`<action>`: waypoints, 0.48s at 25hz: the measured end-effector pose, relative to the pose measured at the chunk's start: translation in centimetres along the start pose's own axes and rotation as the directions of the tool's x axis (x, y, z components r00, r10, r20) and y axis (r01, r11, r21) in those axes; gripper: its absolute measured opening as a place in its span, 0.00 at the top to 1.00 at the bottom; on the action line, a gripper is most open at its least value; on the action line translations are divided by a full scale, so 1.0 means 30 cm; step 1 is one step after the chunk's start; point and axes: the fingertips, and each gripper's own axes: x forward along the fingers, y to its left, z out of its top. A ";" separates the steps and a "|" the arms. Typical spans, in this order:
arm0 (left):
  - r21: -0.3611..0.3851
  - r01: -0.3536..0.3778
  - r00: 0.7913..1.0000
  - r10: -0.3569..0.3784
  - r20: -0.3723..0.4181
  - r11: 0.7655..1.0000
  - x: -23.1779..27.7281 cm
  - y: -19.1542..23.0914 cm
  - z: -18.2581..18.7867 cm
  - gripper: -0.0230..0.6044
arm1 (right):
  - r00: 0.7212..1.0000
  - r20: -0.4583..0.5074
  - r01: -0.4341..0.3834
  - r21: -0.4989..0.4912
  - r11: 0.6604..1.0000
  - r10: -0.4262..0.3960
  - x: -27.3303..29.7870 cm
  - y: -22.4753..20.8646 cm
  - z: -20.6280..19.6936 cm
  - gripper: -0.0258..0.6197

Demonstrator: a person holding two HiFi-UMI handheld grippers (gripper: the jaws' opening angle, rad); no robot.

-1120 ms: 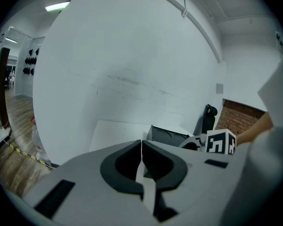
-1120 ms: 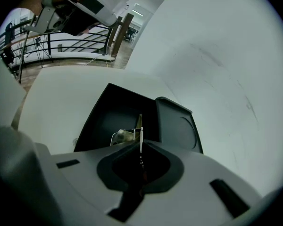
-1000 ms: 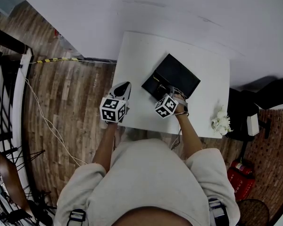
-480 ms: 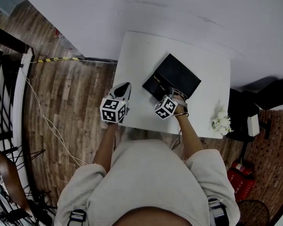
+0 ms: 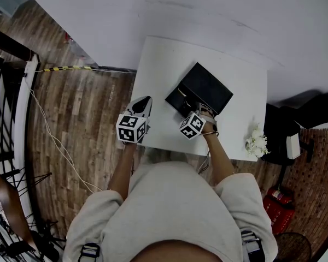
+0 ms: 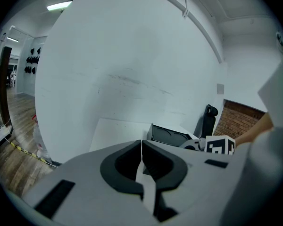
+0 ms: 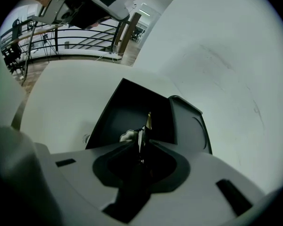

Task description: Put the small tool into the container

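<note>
Poised over the open box (image 7: 125, 109) with the right gripper (image 7: 141, 144), jaws narrow and just easing apart around the tool (image 7: 143, 132), tip aimed inside. Not yet dropped in, seemingly; only the release left. Left gripper (image 6: 141, 144) closed on nothing, at the table's (image 5: 158, 64) near left.

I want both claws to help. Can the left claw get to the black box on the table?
Probably yes. The left claw hovers shut and empty at the white table's left edge, and only bare tabletop lies between it and the open black rectangular box.
</note>
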 end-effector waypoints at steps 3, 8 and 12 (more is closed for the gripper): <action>0.000 0.000 1.000 0.000 -0.001 1.000 -0.002 -0.002 0.002 0.94 | 1.000 0.000 -0.026 0.000 1.000 0.026 0.001 0.014 -0.002 0.79; 0.000 0.000 1.000 0.000 0.000 1.000 -0.012 0.001 0.002 0.94 | 0.999 0.000 -0.045 0.016 0.999 0.045 0.001 0.032 -0.010 0.70; 0.000 0.001 1.000 -0.001 -0.001 1.000 -0.007 -0.002 0.001 0.94 | 0.999 0.005 -0.043 0.009 0.999 0.043 0.002 0.024 -0.011 0.65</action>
